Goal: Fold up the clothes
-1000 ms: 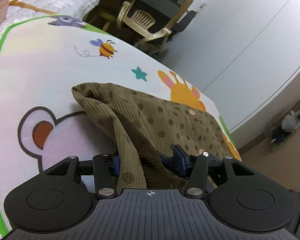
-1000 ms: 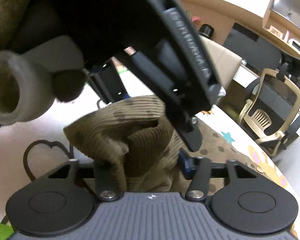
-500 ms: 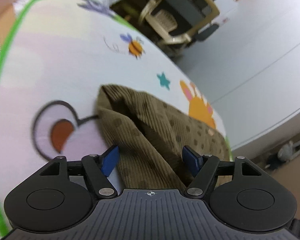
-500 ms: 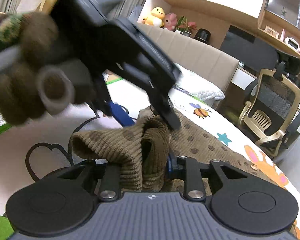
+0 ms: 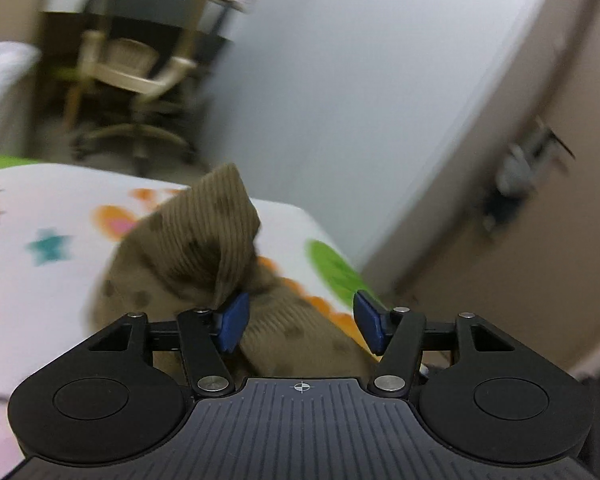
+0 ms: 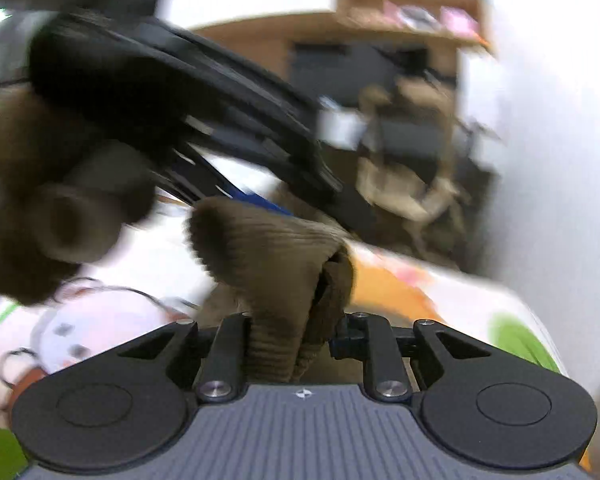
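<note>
Lying bunched on the white cartoon-printed mat (image 5: 60, 208), the brown dotted corduroy garment (image 5: 204, 240) sits between the spread blue pads of the left hand-held gripper (image 5: 300, 322), while the right hand-held gripper (image 6: 290, 336) pinches a raised fold of it (image 6: 272, 256).

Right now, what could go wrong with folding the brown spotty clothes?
1. Only the right gripper is shut on the brown corduroy garment. The left gripper is open, so the fold might sag or twist on that side.
2. The left gripper sits very close above the right one, so they could bump.
3. The garment lies near the cartoon mat corner and might slide off.
</note>
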